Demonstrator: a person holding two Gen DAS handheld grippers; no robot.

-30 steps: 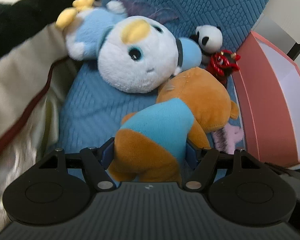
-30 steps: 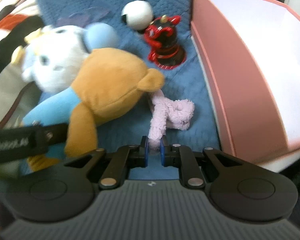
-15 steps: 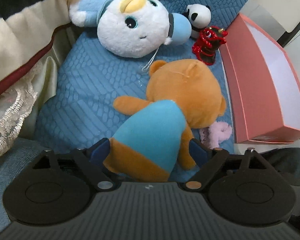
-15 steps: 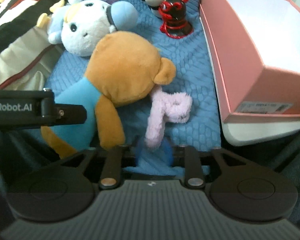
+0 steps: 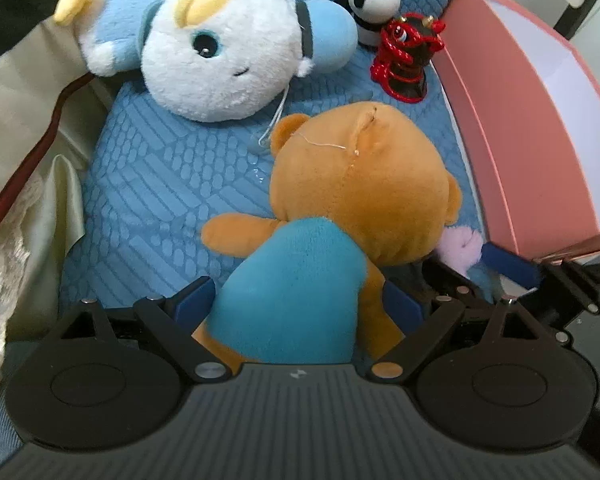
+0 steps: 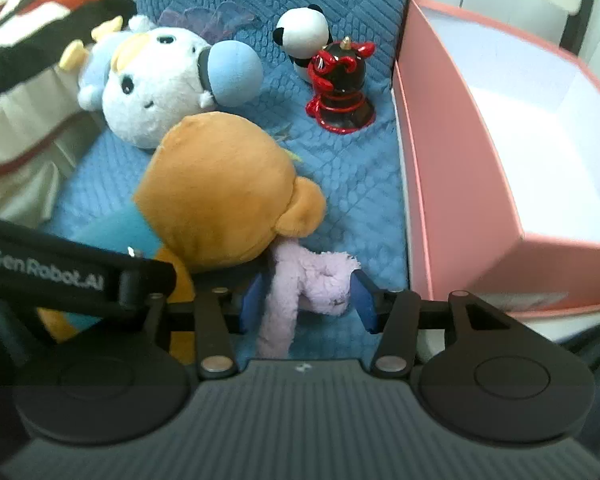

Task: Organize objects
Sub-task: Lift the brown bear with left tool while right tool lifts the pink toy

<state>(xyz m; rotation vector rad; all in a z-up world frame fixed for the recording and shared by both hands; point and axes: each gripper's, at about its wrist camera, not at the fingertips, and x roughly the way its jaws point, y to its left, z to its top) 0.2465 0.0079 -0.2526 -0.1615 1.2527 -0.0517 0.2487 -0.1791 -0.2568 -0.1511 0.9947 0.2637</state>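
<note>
My left claw (image 5: 300,304) stands spread around the soft, light bear (image 5: 340,216) near the blue cushion's (image 5: 148,200) front edge, best squeezed at its body, while my right claw (image 6: 304,300) stands spread around the limp pink toy (image 6: 300,280).

right gripper (image 6: 306,300) jaws opened off pink plush (image 6: 300,284) | left gripper (image 5: 300,304) loosened on bear (image 5: 320,240)

Fuzzy plush bear (image 5: 360,184) lies on a quilted cloth cushion (image 5: 160,200) beside a glossy red-black figurine (image 5: 404,60).
</note>
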